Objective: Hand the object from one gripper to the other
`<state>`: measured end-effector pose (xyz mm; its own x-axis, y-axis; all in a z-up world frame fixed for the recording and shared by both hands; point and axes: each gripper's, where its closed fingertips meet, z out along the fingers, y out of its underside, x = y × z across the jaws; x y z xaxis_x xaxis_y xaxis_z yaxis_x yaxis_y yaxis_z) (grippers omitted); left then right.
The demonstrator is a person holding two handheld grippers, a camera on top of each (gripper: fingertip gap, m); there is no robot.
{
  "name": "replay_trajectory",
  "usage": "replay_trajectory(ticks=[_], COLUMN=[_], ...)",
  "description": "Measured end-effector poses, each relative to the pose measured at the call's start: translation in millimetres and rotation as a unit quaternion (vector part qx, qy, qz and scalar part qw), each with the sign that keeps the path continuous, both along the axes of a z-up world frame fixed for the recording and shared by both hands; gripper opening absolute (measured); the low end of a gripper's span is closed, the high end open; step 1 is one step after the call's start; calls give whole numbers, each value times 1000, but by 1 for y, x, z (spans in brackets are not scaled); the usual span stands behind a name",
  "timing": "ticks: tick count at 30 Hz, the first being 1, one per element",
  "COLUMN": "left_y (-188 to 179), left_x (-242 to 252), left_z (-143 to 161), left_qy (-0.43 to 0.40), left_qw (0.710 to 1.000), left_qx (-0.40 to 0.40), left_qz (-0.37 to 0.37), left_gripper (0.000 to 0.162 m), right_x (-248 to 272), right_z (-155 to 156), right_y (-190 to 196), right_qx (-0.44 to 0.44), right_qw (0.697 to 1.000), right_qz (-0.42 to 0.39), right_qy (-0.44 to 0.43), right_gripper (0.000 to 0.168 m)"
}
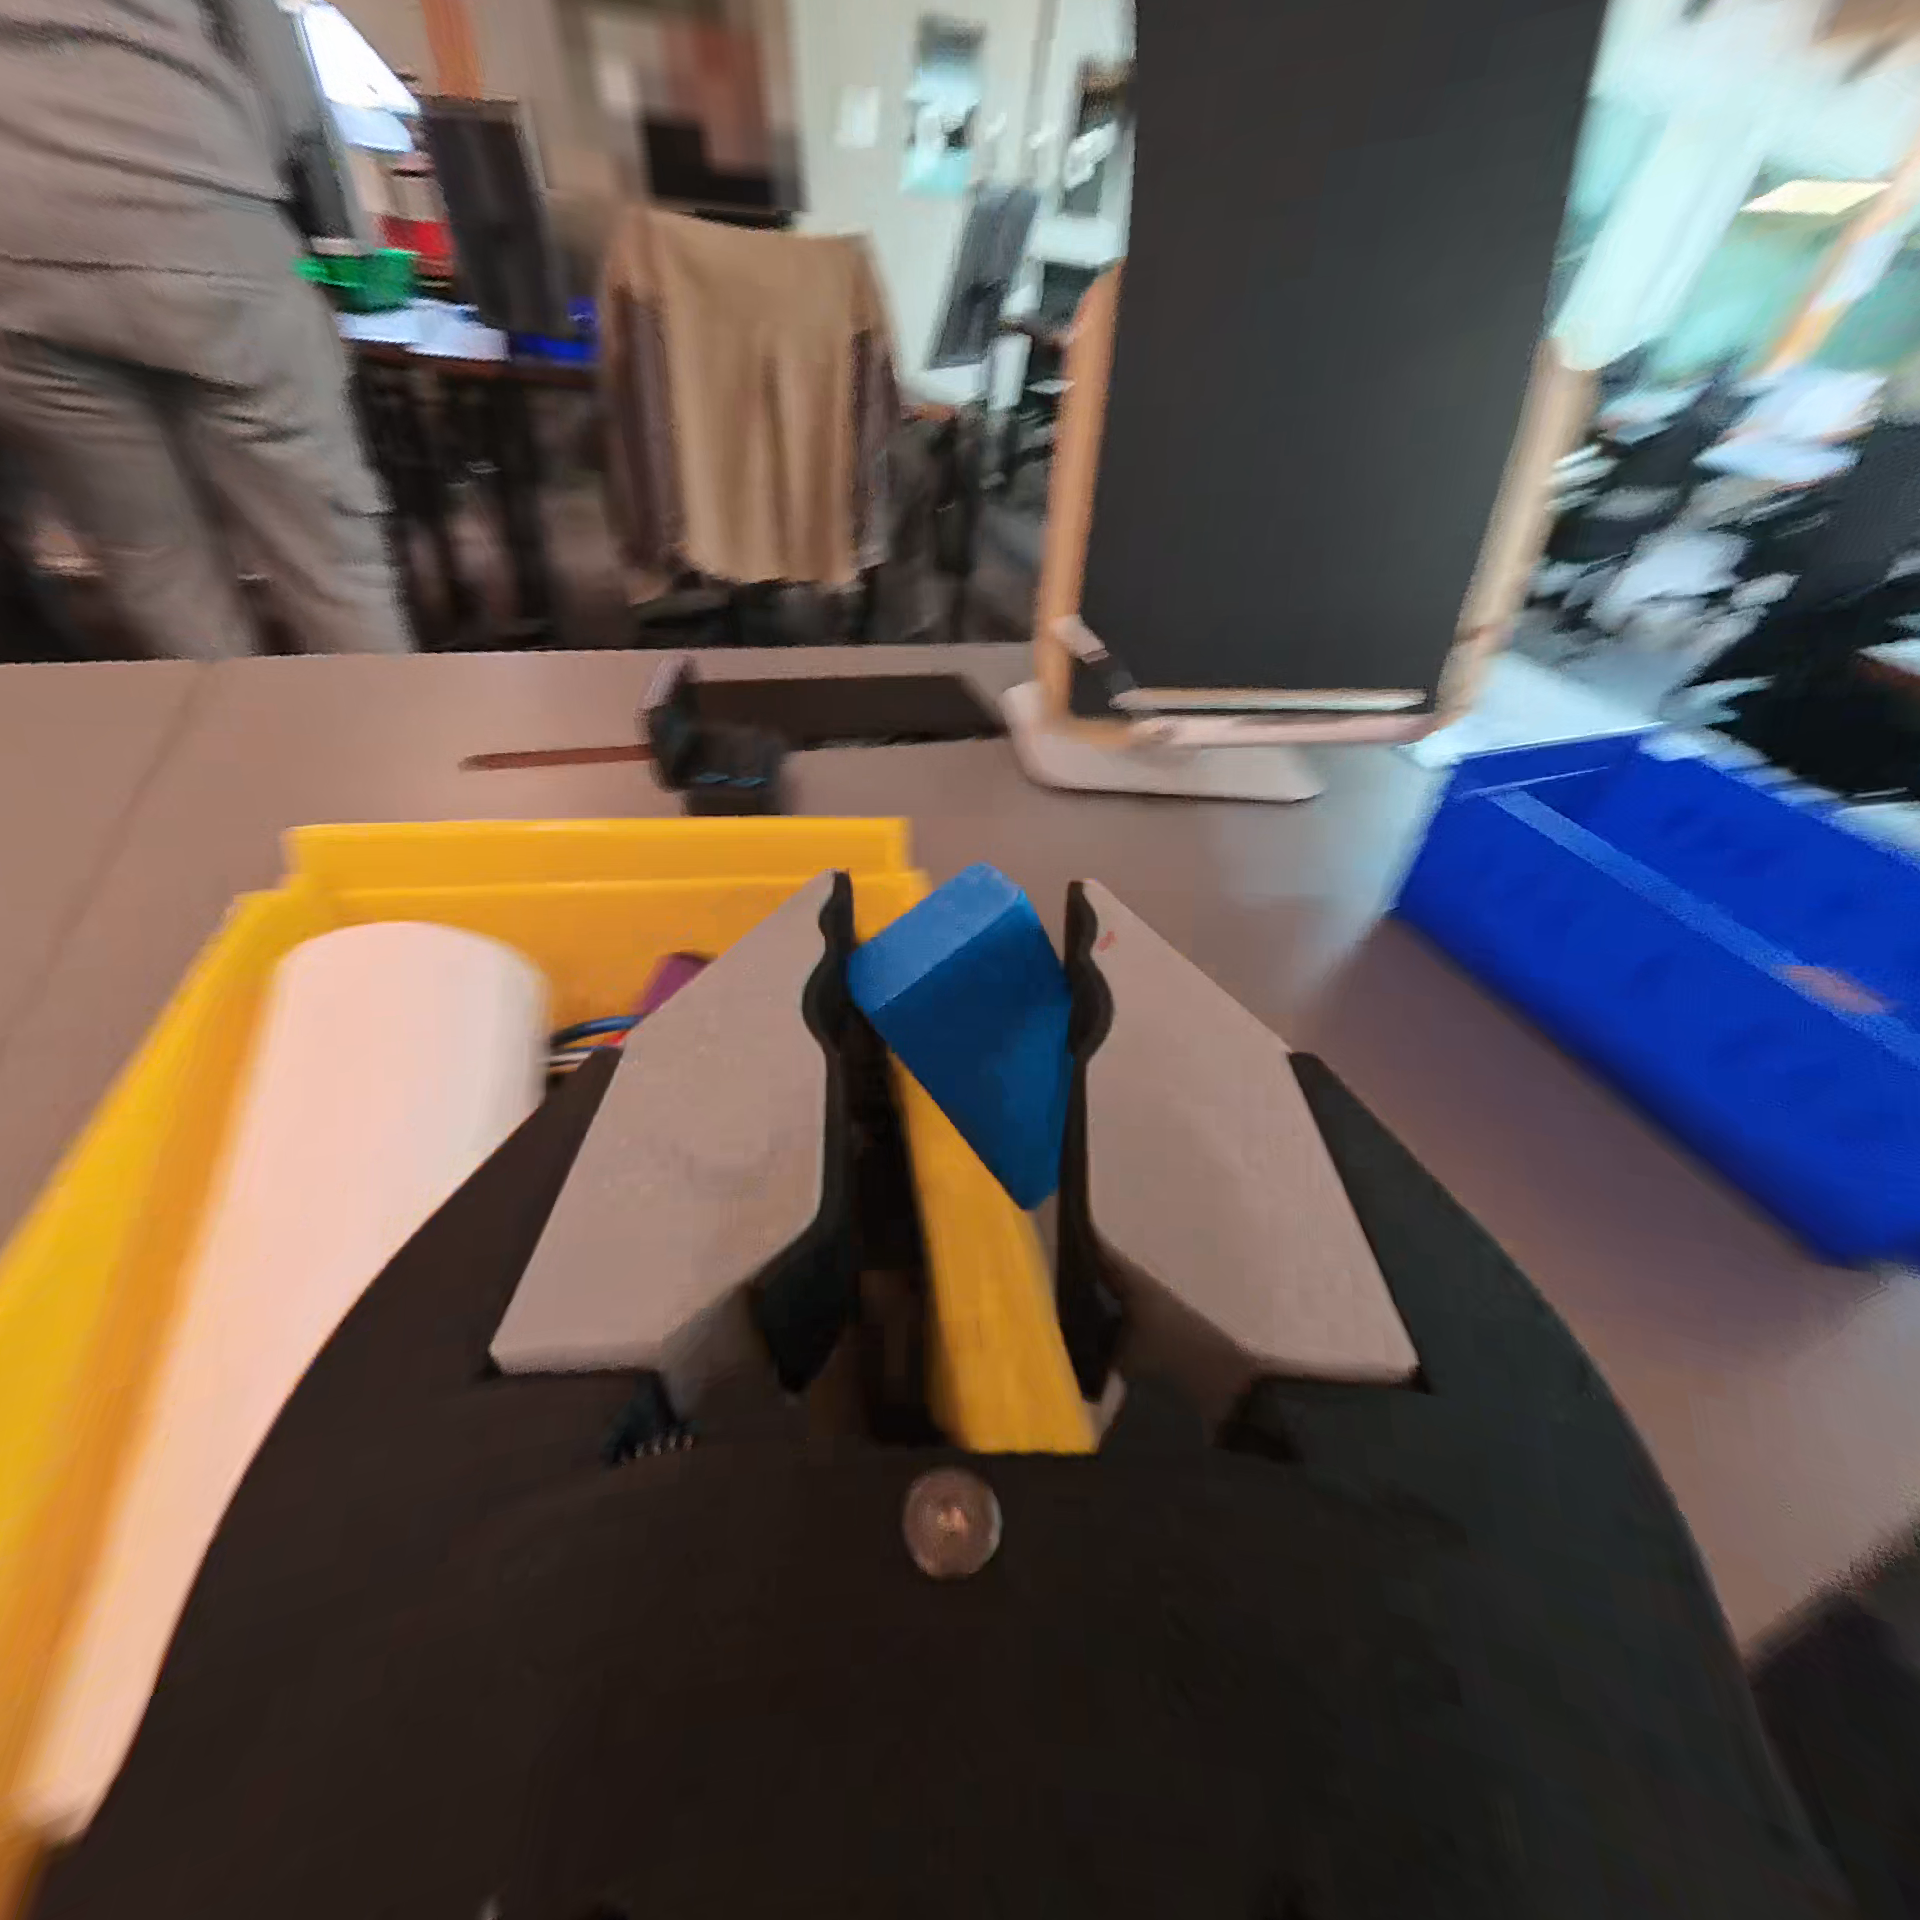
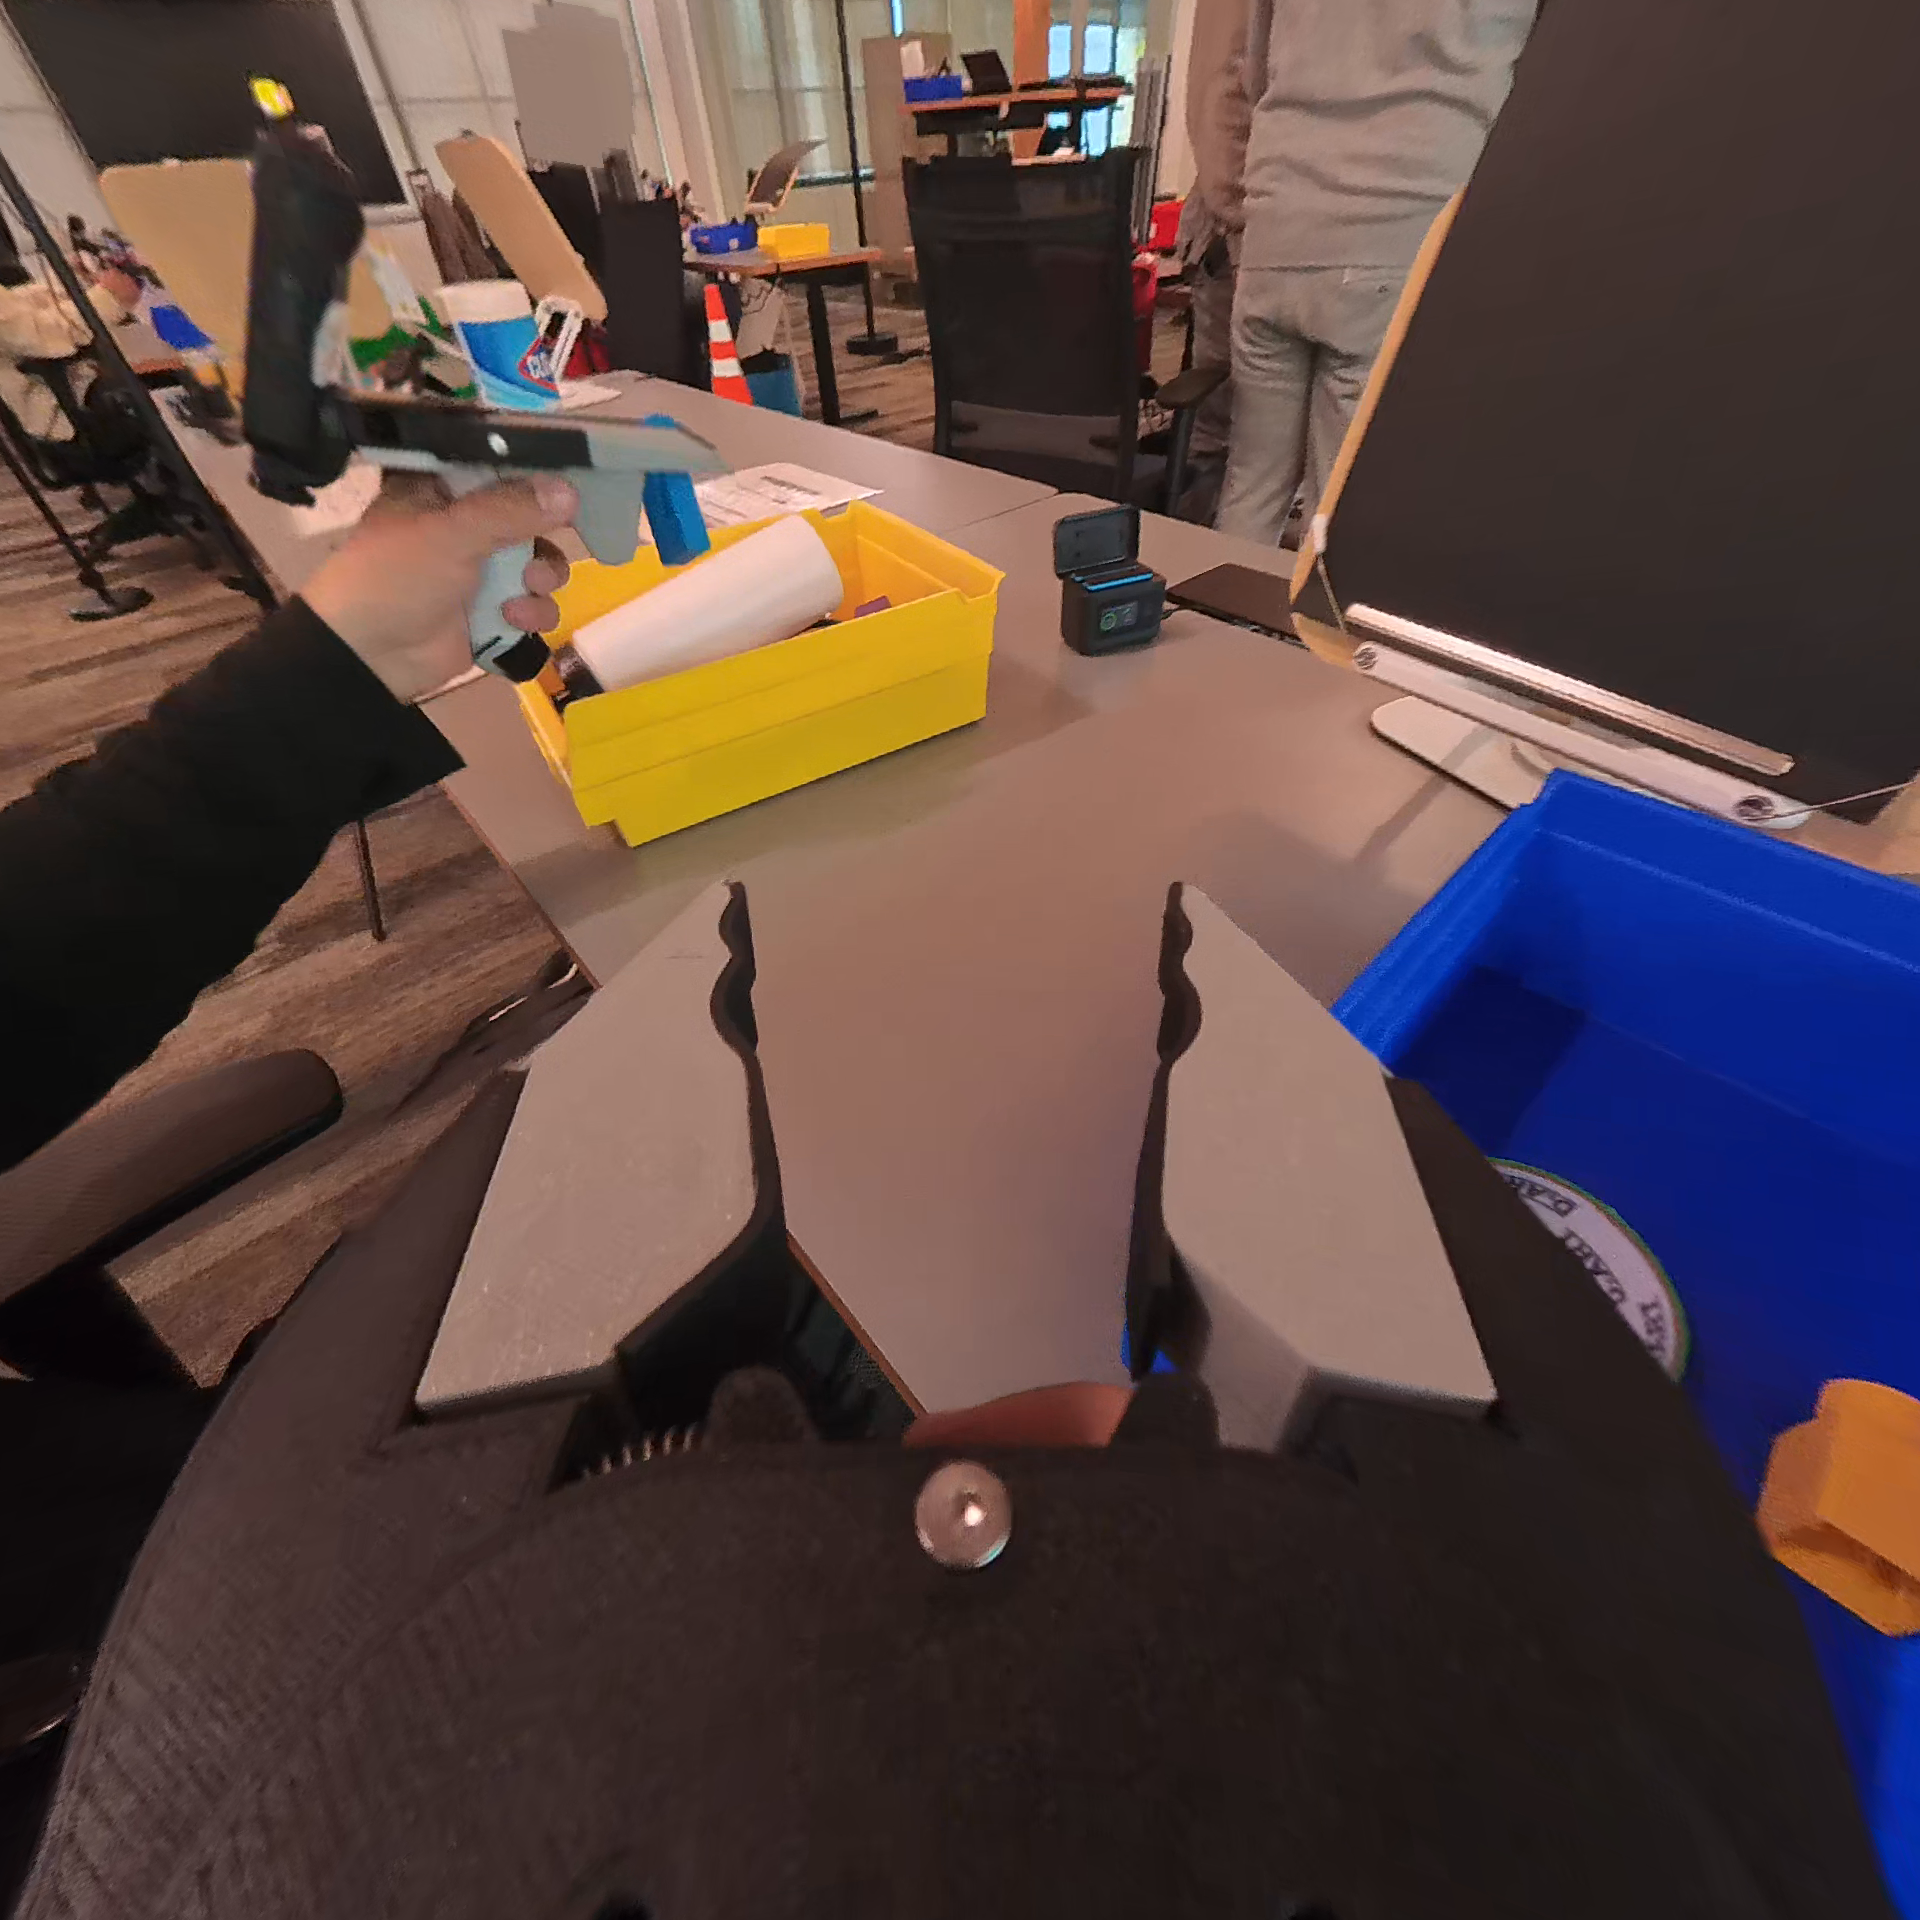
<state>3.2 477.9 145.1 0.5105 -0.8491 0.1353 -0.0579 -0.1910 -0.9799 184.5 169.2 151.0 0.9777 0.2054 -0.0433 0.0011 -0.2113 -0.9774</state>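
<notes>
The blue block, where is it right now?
The blue block is clamped in the left gripper, held above the yellow bin.

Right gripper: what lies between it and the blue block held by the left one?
In the right wrist view, bare grey table, then the yellow bin's near corner, separate the open right gripper from the blue block.

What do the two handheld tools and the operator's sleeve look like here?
Both tools, left and right, have flat grey wedge-shaped fingers with wavy black inner pads on a black body with a silver screw. The left one has a grey pistol handle; the sleeve is black.
</notes>
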Motion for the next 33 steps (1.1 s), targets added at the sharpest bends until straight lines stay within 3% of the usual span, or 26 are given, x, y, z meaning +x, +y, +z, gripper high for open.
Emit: replay_trajectory(ticks=[7,13,15,19,23,28,33], left_y=[-142,-246,-260,-263,-262,-276,-287], left_x=[50,96,101,102,101,102,105], left_z=[34,17,19,24,23,24,24], left_qy=[-78,-98,-115,-123,-125,-135,-133], left_qw=[979,956,953,955,952,942,943], left_qx=[7,8,9,22,7,-13,-2], left_qz=[-190,-277,-281,-268,-280,-308,-306], left_gripper=[39,39,39,39,39,39,37], right_x=[-55,-99,-104,-122,-119,-118,-117], right_z=[-12,-15,-19,-17,-15,-14,-24], right_y=[23,41,43,35,33,33,37], right_qx=[3,52,57,75,80,83,69], right_qw=[998,997,996,988,987,986,986], right_qz=[60,60,58,118,125,135,126], right_qy=[-7,-25,-46,-60,-63,-41,-81], right_gripper=[76,81,71,34,37,21,14])
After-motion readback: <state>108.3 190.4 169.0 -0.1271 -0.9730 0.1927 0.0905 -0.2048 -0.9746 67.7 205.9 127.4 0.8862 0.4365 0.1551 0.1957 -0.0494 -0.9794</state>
